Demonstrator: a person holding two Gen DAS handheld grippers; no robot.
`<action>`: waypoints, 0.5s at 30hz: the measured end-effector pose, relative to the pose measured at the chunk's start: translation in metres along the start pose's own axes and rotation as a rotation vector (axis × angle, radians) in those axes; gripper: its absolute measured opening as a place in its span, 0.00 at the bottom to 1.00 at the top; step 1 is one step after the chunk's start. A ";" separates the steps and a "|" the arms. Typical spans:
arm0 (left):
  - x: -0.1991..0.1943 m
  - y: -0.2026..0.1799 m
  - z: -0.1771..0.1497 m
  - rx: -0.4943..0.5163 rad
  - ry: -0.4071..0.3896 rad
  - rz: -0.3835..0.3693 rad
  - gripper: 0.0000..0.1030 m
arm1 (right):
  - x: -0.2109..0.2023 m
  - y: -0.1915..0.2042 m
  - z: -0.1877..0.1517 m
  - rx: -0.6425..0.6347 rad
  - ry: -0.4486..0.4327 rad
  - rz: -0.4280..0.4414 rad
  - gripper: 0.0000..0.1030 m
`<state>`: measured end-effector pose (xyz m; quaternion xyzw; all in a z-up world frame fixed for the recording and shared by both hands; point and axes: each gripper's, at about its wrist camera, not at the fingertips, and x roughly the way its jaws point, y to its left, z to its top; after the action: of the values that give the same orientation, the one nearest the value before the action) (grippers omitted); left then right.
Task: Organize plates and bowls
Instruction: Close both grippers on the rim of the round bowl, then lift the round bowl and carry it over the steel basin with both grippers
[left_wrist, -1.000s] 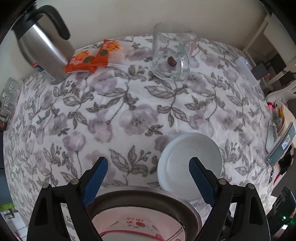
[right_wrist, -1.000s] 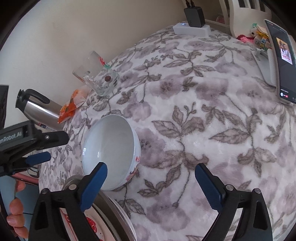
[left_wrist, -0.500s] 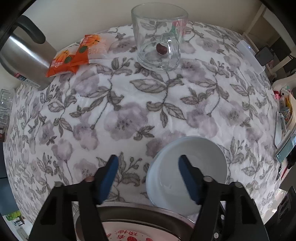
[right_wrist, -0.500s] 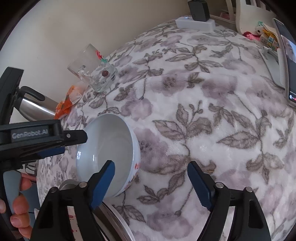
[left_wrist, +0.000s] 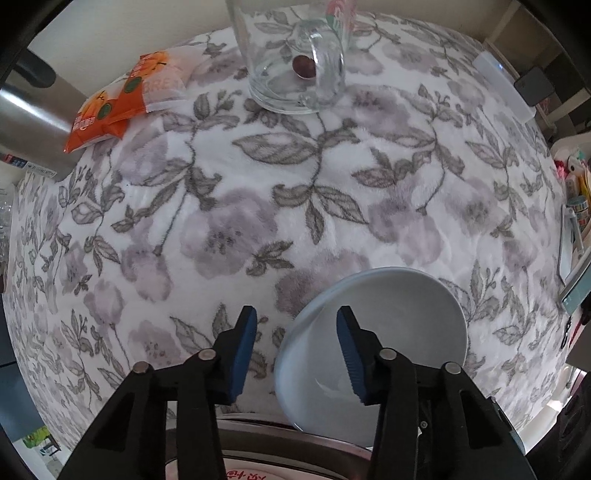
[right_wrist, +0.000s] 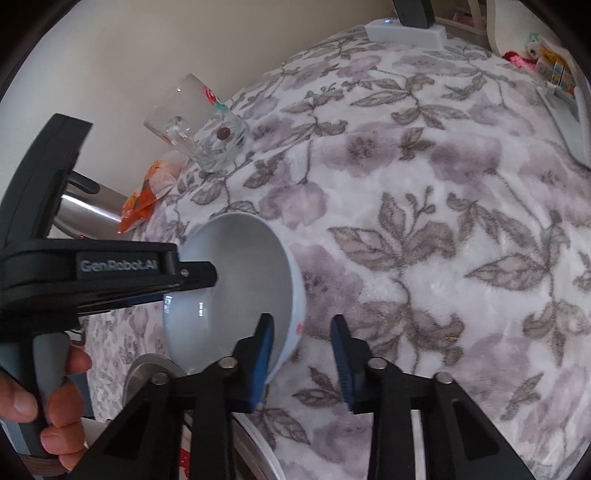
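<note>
A white bowl (left_wrist: 388, 332) sits tilted on the floral tablecloth, its near side leaning on the rim of a metal plate (left_wrist: 280, 435). That plate carries a white plate with red marks (left_wrist: 251, 472). My left gripper (left_wrist: 297, 347) points down over the bowl's left rim. Its jaws are closing, one pad inside the bowl and one outside, with gaps still showing. My right gripper (right_wrist: 303, 350) straddles the right wall of the bowl (right_wrist: 236, 280), also closing and not pressing. In the right wrist view a hand (right_wrist: 55, 406) holds the left tool, whose black finger (right_wrist: 195, 275) reaches over the bowl.
A glass mug (left_wrist: 295, 62) with a small red fruit in it stands at the far side. Orange snack packets (left_wrist: 118, 103) and a steel thermos (left_wrist: 29, 118) are at the far left. A white power strip (left_wrist: 506, 88) and a phone (left_wrist: 572, 280) lie along the right edge.
Both pairs of jaws have narrowed from wide open to straddling the bowl's walls. The left gripper has sunk toward the table and come into the right wrist view at the bowl.
</note>
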<state>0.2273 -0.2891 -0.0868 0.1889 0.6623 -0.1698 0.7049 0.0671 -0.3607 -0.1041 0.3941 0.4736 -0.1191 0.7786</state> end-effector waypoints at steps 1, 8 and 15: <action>0.000 -0.001 0.000 0.007 0.001 0.004 0.40 | 0.000 0.000 0.000 0.001 0.002 0.008 0.23; -0.002 -0.011 0.007 0.041 0.001 -0.002 0.32 | 0.004 -0.014 0.001 0.075 0.015 0.072 0.17; -0.002 -0.028 0.006 0.083 -0.003 0.007 0.21 | 0.005 -0.014 0.001 0.091 0.021 0.090 0.14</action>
<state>0.2188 -0.3161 -0.0853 0.2200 0.6530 -0.1950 0.6979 0.0622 -0.3699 -0.1150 0.4512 0.4575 -0.1015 0.7595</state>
